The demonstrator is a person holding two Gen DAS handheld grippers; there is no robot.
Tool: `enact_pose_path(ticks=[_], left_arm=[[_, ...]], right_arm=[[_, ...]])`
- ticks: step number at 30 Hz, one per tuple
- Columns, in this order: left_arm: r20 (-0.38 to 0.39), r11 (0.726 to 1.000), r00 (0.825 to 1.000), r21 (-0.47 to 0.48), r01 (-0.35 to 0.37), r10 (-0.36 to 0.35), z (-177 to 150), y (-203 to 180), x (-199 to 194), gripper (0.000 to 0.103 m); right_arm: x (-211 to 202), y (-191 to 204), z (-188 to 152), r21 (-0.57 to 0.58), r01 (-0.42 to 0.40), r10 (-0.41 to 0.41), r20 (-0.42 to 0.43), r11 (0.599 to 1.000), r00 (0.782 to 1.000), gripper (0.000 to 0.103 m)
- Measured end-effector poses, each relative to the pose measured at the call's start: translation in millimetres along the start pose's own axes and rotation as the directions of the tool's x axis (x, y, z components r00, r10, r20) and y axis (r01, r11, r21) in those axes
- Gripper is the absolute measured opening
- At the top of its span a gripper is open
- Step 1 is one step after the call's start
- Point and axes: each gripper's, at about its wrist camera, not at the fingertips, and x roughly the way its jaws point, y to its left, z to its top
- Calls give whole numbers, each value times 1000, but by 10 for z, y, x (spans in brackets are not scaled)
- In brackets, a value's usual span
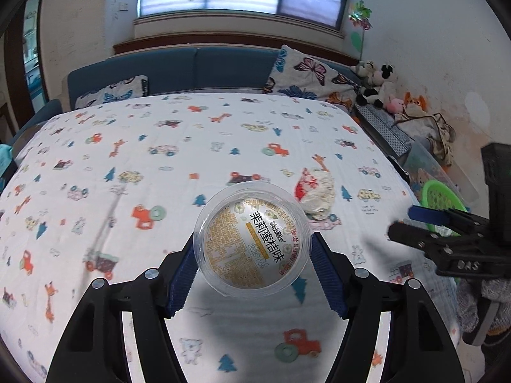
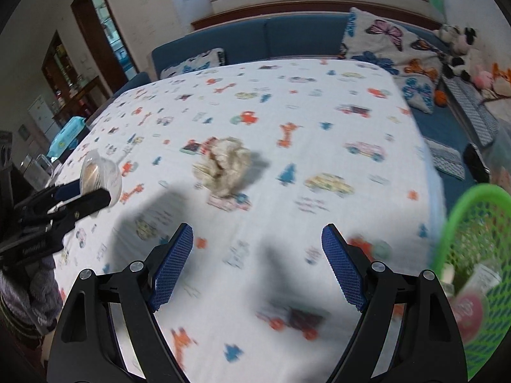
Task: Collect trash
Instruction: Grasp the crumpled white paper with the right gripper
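My left gripper is shut on a clear plastic cup with a yellow printed foil lid, held up off the table; its blue pads press the cup's two sides. The same cup shows at the far left of the right wrist view, in the left gripper. A crumpled wrapper, white with red print, lies on the patterned cloth just beyond the cup. My right gripper stands open with nothing between its fingers, above the cloth, with the crumpled wrapper ahead and slightly left. The right gripper enters the left wrist view from the right.
A green mesh basket with some packets inside stands off the table's right edge; the basket shows small in the left wrist view. The cartoon-print cloth covers the table. A blue sofa with butterfly cushions and plush toys lies behind.
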Motion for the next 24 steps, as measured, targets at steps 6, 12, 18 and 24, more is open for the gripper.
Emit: enact_pose_path(ticks=[6, 12, 18, 24], left_arm=[[7, 1000, 1000, -20, -14, 14, -33, 134, -63, 66], [4, 999, 1000, -34, -18, 18, -67, 221, -57, 66], [-5, 999, 1000, -48, -18, 18, -80, 297, -10, 66], [-12, 998, 1000, -57, -19, 18, -88, 339, 19, 66]], right_arm=[[307, 161, 203, 6, -39, 39, -16, 999, 999, 82], [571, 215, 325, 10, -36, 36, -42, 999, 998, 81], [830, 192, 410, 45, -52, 55, -71, 998, 996, 78], [982, 213, 441, 50, -52, 56, -86, 997, 995, 68]])
